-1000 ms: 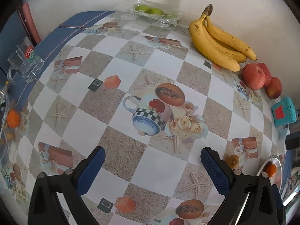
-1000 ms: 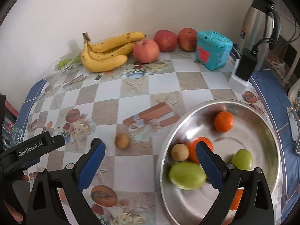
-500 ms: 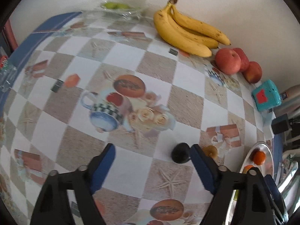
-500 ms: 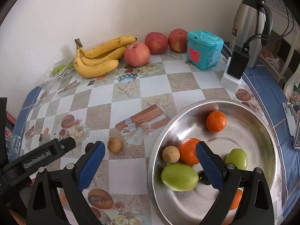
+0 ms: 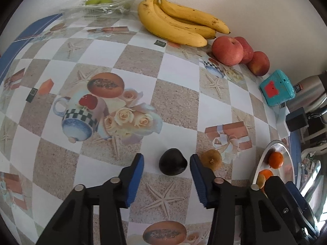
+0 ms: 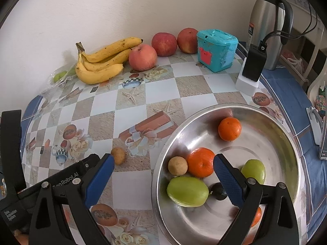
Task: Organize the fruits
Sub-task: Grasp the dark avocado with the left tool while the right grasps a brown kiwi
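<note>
A dark plum (image 5: pixel 173 164) lies on the patterned tablecloth between the fingers of my open left gripper (image 5: pixel 166 162), untouched. A small brown fruit (image 5: pixel 211 160) sits just right of it and also shows in the right wrist view (image 6: pixel 118 155). My right gripper (image 6: pixel 162 166) is open and empty above the near rim of a steel bowl (image 6: pixel 286 143). The bowl holds oranges (image 6: pixel 229 129), green fruits (image 6: pixel 187 191), a brown fruit (image 6: pixel 177 165) and a dark plum (image 6: pixel 218 191).
Bananas (image 6: pixel 100 61) and three red apples (image 6: pixel 143 57) lie along the back wall. A teal box (image 6: pixel 216 50), a charger block (image 6: pixel 252 69) and a steel jug (image 6: pixel 269 20) stand at the back right. A clear bag of green fruit (image 5: pixel 102 2) is far left.
My left gripper moved right and forward until its fingers came to either side of the dark plum, and its fingers stand closer together. The right gripper drifted slightly over the bowl.
</note>
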Tool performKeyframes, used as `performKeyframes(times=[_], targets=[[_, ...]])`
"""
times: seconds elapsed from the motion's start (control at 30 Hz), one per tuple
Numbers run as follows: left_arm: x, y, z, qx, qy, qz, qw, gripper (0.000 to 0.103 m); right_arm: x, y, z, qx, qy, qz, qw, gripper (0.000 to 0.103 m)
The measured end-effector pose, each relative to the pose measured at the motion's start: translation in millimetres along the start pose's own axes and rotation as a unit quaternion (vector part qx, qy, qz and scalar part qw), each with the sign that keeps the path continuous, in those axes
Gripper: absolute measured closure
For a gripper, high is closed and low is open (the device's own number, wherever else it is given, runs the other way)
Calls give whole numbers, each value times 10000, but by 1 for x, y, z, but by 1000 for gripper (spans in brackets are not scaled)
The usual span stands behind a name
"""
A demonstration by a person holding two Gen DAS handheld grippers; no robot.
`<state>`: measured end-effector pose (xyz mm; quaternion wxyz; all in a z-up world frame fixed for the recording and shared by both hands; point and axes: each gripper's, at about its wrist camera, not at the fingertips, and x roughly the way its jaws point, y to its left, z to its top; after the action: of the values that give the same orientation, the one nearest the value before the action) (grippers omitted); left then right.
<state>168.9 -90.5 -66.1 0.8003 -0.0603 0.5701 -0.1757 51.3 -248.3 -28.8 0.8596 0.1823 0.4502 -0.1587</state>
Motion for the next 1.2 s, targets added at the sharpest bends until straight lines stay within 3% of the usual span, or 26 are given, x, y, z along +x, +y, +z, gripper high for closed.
performKeyframes(times=[0.3, 0.5, 0.63, 0.97, 1.2], targets=[[5, -2, -1, 55, 41, -82, 9999, 71, 1, -4, -1, 37, 32, -41, 10000, 6], [4, -1, 0, 60, 17, -68, 10000, 72, 1, -5, -1, 57, 43, -56, 10000, 6], [-4, 10, 2, -195, -15, -68, 9998, 72, 1, -3, 0, 73, 3, 43, 10000, 6], [-30, 49, 8, -832, -267, 653, 9940, 72, -4, 25, 0, -290, -253, 481, 9981, 6], [-47, 64, 12, -1104, -402, 711, 9905, 72, 1, 52, -5, -785, -323, 554, 9949, 6]])
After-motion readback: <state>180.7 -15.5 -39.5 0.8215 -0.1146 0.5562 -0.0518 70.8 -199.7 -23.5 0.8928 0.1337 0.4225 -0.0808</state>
